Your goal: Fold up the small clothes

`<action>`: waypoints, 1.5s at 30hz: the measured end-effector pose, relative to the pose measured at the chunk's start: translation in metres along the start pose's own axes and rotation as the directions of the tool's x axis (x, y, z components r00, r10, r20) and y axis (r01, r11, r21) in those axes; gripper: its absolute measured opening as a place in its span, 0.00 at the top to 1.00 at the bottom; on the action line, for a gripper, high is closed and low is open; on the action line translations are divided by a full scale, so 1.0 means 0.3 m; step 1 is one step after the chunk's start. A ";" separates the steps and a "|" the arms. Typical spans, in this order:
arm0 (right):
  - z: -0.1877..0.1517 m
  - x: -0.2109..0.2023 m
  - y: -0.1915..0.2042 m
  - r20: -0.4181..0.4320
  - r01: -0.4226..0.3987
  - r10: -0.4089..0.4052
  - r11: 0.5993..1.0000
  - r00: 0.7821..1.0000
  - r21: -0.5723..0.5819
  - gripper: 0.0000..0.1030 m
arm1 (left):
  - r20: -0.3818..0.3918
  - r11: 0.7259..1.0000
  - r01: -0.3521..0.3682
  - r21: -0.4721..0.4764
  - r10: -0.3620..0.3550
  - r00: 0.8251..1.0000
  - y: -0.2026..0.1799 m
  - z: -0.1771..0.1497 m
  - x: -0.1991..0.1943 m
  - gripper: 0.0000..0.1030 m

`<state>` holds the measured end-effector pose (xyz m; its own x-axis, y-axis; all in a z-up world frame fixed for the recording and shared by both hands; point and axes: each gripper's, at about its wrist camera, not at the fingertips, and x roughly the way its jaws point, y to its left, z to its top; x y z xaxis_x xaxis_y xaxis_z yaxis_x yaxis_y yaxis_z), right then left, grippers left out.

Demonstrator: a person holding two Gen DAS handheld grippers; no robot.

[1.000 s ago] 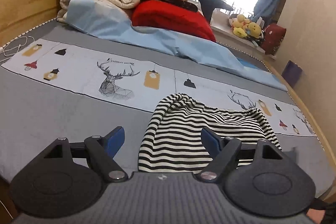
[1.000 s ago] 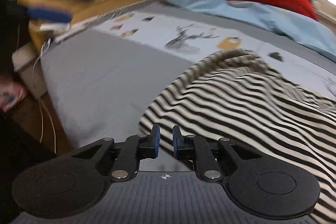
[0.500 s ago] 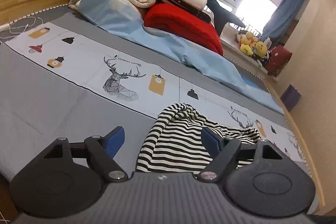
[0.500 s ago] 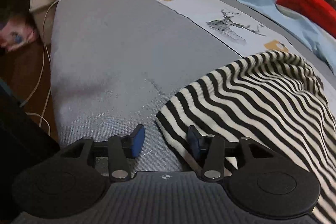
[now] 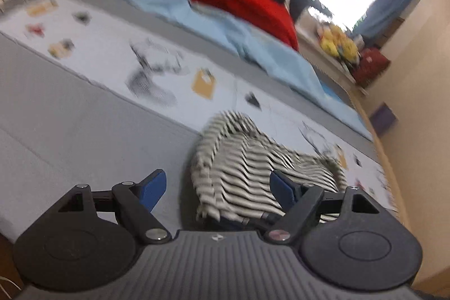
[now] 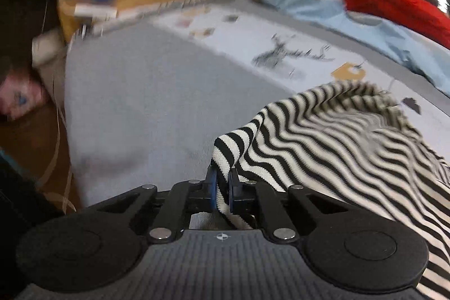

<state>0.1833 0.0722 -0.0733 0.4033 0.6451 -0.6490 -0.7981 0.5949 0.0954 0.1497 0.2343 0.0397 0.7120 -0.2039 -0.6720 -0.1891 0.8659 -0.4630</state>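
Both tongs meet the striped garment (image 6: 337,142): right tongs (image 6: 222,194) closing, pinching its corner; left tongs (image 5: 218,186) spread over it.

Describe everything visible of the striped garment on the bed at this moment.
The striped garment is a soft knit with narrow black and white stripes. It lies rumpled, not yet folded, on the grey bed cover, its far edge reaching the pale printed band. The right gripper is closing on its near corner, fabric pinched between the blue pads and lifted into a ridge. The left gripper is open, not gripping it.
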 end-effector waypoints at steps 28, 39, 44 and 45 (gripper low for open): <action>0.016 -0.297 -0.161 0.167 -0.127 0.100 0.980 0.981 0.155 0.93 | -0.289 0.970 0.168 -0.176 -0.214 0.933 0.016 0.113 0.753 0.85; 0.085 -0.342 -0.099 0.361 -0.339 0.253 0.920 0.897 0.198 0.93 | -0.126 0.968 0.170 -0.185 -0.195 0.973 0.128 0.146 0.469 0.85; 0.052 -0.401 -0.195 0.354 -0.302 0.195 0.913 0.915 0.276 0.93 | -0.118 0.965 0.225 -0.134 -0.241 0.963 -0.022 0.148 0.524 0.85; 0.041 -0.426 -0.219 0.363 -0.297 0.182 0.910 0.914 0.289 0.93 | -0.118 0.962 0.246 -0.117 -0.259 0.959 -0.074 0.146 0.542 0.85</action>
<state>0.1898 -0.0435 0.0127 0.3853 0.8721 -0.3017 -0.7165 0.4888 0.4978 0.2994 0.2020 -0.0340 0.6519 -0.4735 -0.5923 -0.0860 0.7299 -0.6781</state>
